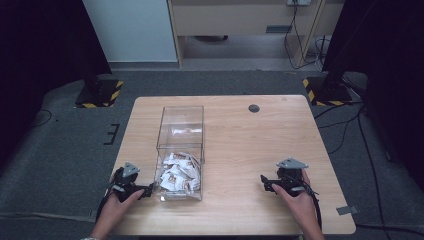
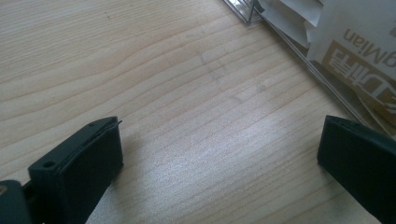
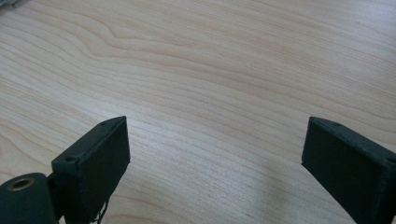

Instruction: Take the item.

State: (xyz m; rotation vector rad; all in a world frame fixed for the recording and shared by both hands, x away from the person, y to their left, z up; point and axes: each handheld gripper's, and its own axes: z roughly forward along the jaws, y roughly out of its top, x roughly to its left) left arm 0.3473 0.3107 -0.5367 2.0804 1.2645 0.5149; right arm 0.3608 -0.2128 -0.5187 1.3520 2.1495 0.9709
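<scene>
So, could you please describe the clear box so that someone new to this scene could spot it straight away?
Start at the wooden table and look to its left half. There a tall, see-through rectangular box stands with its long side running away from the person, just right of the left gripper. It holds white sachets with brown print, heaped at its near end.

A lab: black curtains (image 1: 40,40), hazard-striped stand bases (image 1: 100,92), floor cables (image 1: 350,125), lone wooden table (image 1: 240,130).
</scene>
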